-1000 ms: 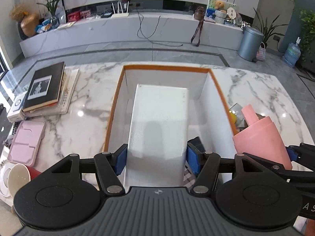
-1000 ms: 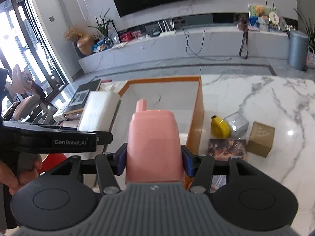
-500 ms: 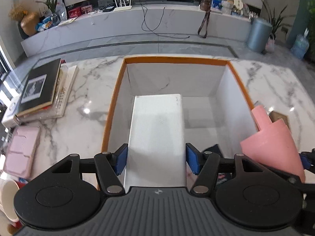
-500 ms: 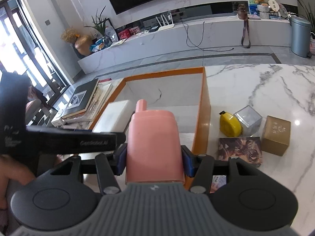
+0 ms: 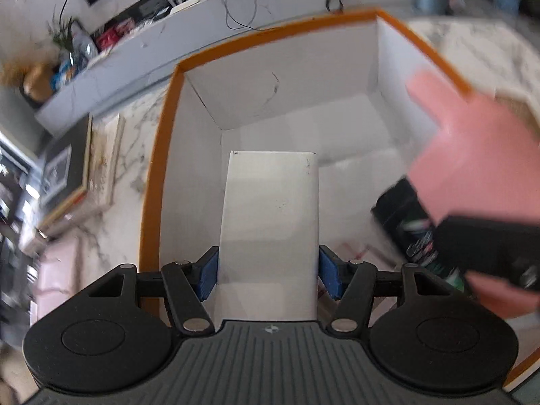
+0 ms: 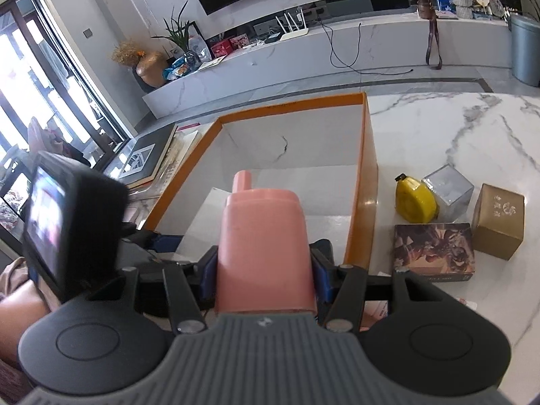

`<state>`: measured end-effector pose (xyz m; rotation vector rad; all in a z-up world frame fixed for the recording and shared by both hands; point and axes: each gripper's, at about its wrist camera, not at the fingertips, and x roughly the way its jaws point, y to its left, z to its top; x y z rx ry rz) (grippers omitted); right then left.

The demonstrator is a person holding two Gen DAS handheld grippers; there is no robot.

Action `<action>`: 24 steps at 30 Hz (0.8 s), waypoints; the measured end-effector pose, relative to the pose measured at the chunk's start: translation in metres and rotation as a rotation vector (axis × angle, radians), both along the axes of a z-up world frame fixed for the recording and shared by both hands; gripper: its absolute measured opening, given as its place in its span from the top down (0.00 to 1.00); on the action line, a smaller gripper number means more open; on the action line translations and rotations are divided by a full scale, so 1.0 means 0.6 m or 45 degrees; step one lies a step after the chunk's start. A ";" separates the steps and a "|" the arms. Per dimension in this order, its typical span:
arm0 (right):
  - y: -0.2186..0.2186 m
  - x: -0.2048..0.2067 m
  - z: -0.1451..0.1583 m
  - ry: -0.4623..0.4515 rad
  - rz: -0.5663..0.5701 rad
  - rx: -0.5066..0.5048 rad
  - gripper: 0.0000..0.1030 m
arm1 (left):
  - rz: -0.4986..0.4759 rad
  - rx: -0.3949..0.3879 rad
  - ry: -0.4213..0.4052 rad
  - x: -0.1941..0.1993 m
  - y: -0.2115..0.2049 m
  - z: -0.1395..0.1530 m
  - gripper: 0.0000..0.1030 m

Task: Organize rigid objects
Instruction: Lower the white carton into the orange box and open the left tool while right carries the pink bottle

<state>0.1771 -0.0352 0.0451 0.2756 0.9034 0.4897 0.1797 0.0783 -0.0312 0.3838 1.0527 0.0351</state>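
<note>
2 loads held over the orange-rimmed white storage box (image 5: 158, 155).
Left gripper (image 5: 268, 275) jaws clamp a long white rectangular box (image 5: 270, 216), its long axis pointing ahead into the storage box; right gripper (image 6: 263, 278) jaws clamp a pink plastic container (image 6: 263, 249).

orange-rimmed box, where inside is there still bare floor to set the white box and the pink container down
Inside the orange-rimmed box the far half of the floor is bare, bordered by the back wall and the right wall. The near right corner is crowded by a dark packet. The white box in the left gripper hangs over the left side; the pink container sits in the right gripper.
</note>
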 end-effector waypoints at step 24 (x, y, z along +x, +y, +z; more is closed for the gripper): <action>0.044 -0.004 -0.011 0.058 0.006 -0.081 0.47 | 0.069 -0.290 -0.247 -0.045 0.078 0.105 0.34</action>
